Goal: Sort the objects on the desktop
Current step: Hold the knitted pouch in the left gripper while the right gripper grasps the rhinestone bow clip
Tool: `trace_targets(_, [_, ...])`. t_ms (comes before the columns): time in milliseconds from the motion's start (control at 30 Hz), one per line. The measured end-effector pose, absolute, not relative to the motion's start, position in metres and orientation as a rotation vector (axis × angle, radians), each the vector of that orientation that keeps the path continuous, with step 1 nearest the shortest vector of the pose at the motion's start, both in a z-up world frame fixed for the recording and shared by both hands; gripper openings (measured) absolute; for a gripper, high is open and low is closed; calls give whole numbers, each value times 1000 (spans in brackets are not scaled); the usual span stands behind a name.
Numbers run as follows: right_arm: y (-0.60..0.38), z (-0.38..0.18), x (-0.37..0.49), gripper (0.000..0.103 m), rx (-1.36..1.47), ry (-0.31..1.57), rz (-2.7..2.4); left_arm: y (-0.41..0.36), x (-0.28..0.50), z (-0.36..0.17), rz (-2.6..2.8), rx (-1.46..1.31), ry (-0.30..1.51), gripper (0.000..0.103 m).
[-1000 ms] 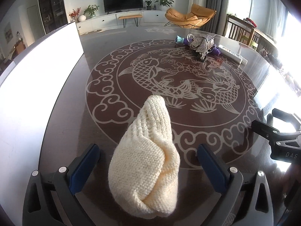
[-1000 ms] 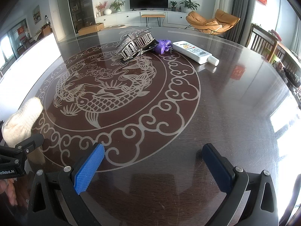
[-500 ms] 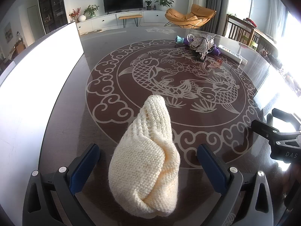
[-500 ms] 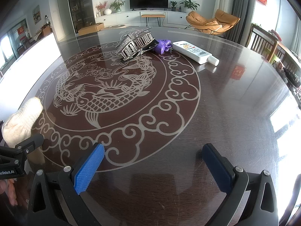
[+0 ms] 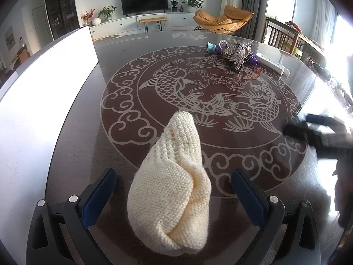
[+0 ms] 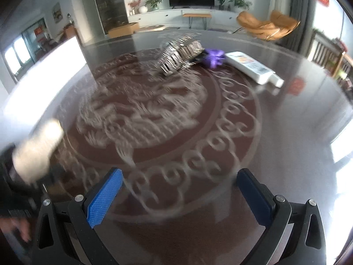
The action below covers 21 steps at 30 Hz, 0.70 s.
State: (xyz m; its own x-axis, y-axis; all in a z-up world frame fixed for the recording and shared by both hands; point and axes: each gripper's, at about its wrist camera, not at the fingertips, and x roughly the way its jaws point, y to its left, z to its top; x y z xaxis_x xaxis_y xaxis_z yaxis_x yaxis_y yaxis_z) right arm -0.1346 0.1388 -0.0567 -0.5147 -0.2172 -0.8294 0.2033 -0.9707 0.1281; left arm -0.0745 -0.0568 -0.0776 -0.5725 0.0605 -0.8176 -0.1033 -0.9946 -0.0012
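Note:
A cream knitted hat (image 5: 174,183) lies on the dark table (image 5: 75,145) between the wide-open jaws of my left gripper (image 5: 174,190), untouched by the pads. It also shows at the left of the right wrist view (image 6: 37,148), blurred. At the far side lie a silver sequined bag (image 5: 237,52) (image 6: 181,54), a purple toy (image 6: 213,56) and a white tube (image 6: 253,69). My right gripper (image 6: 179,195) is open and empty above the table's carp pattern. It shows blurred at the right of the left wrist view (image 5: 317,132).
The table has a bright white strip (image 5: 33,92) along its left edge. Chairs (image 5: 284,37) stand at the far right, and an orange armchair (image 5: 225,19) and a TV cabinet lie beyond the table.
My right gripper has started moving, toward the far side objects; its view is blurred and those objects look nearer. The left gripper and the hat have not moved.

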Motion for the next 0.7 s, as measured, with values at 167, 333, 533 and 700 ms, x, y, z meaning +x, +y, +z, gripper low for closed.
trace_targets(167, [122,-48,-207,103,1414,-255,-2520,-57,-74,-77,2706,-1404,71,103])
trace_targets(333, [117,-51,-272,102,1492,-402,-2551,-59,-74,-76,2705,-1403,70,103])
trace_targets(533, [134,-53,-298,74,1463,-546,-2656,-59,-74,-77,2705,-1402,70,103])
trace_targets(700, [133,-55,-273,55,1377,-462,-2654,-59,-76,-78,2706,-1401,68,103])
